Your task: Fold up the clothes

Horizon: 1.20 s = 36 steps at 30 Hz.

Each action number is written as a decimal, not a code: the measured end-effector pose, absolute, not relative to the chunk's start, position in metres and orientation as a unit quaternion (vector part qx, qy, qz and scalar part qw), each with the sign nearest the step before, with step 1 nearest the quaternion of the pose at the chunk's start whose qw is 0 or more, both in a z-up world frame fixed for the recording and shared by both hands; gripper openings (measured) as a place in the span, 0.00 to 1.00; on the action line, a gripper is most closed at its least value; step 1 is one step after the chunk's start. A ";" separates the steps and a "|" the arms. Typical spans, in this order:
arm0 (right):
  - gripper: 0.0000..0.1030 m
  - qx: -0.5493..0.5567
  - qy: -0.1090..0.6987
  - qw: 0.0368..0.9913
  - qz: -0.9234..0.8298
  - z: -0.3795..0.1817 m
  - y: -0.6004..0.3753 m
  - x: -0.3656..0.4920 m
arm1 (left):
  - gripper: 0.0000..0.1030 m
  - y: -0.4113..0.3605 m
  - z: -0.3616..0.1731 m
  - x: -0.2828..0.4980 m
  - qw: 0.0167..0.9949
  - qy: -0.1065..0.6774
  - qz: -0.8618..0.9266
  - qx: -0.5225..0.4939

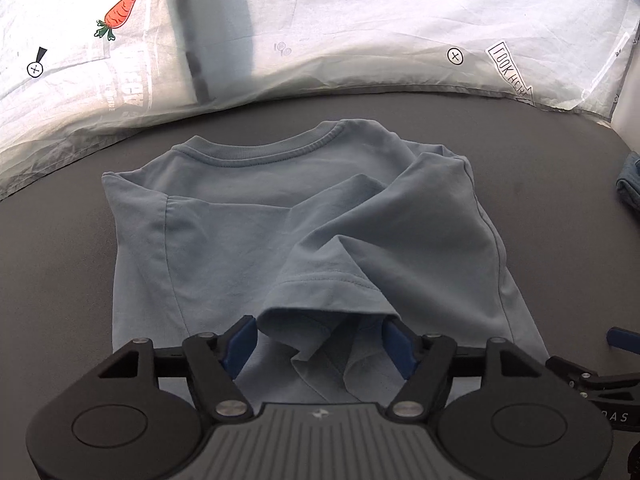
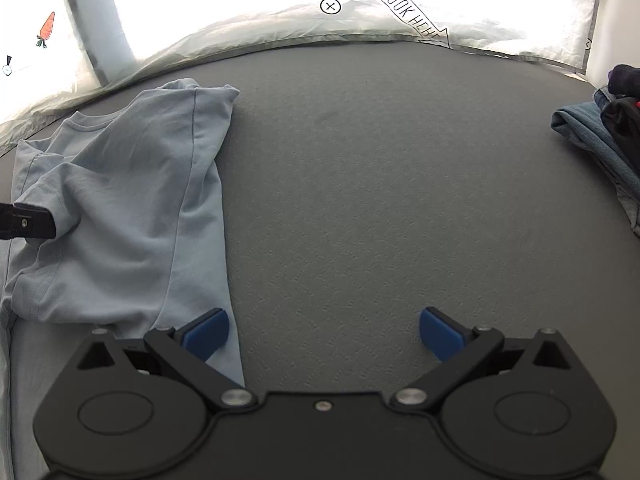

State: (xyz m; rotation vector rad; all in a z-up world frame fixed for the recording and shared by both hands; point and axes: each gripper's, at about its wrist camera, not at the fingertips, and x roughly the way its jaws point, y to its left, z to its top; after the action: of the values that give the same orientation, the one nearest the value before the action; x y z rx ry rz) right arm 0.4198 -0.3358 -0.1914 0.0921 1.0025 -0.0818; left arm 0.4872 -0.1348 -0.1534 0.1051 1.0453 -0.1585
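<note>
Blue-padded, the left hand-held gripper (image 1: 318, 338) is standing released, its jaws spread either side of the folded-in sleeve (image 1: 332, 280) of the pale blue cotton T-shirt (image 1: 224, 216), which is lying on the grey counter (image 2: 380, 184). Both sleeves appear folded inward; the crosswise fold is probably remaining. Beside the shirt, the right hand-held gripper (image 2: 324, 334) is hanging wide and empty.

shirt (image 1: 304, 216) hem: hidden by left gripper (image 1: 318, 342) | jeans (image 2: 592, 136): cut off
</note>
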 end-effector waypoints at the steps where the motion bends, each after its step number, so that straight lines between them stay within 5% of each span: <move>1: 1.00 0.044 0.480 0.875 -0.039 -0.192 -0.336 0.420 | 0.74 -0.139 -0.157 0.487 0.861 0.500 -0.077 0.053; 7: 1.00 0.044 0.479 0.876 -0.039 -0.192 -0.337 0.419 | 0.68 -0.145 -0.165 0.484 0.860 0.501 -0.082 0.044; 12: 1.00 0.043 0.477 0.877 -0.039 -0.192 -0.336 0.418 | 0.36 -0.132 -0.164 0.484 0.864 0.498 -0.070 0.018; 16: 1.00 0.042 0.477 0.877 -0.039 -0.192 -0.336 0.418 | 0.36 -0.116 -0.159 0.486 0.869 0.490 -0.066 -0.031; 17: 1.00 0.042 0.477 0.877 -0.039 -0.192 -0.336 0.418 | 0.28 -0.114 -0.156 0.485 0.873 0.483 -0.066 -0.036; 18: 1.00 0.042 0.477 0.877 -0.039 -0.192 -0.336 0.418 | 0.07 -0.113 -0.154 0.484 0.877 0.475 -0.067 -0.039; 31: 1.00 0.062 0.477 0.876 -0.039 -0.173 -0.326 0.391 | 0.05 -0.104 -0.086 0.480 0.918 0.385 -0.088 -0.033; 36: 1.00 0.051 0.471 0.880 -0.029 -0.157 -0.308 0.379 | 0.05 -0.077 -0.097 0.492 0.915 0.397 -0.066 -0.034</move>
State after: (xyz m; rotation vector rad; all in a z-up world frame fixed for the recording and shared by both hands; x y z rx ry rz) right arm 0.3792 -0.3080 -0.1573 0.1063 0.9812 -0.0603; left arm 0.4916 -0.0770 -0.0973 -0.0701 0.8170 -0.1357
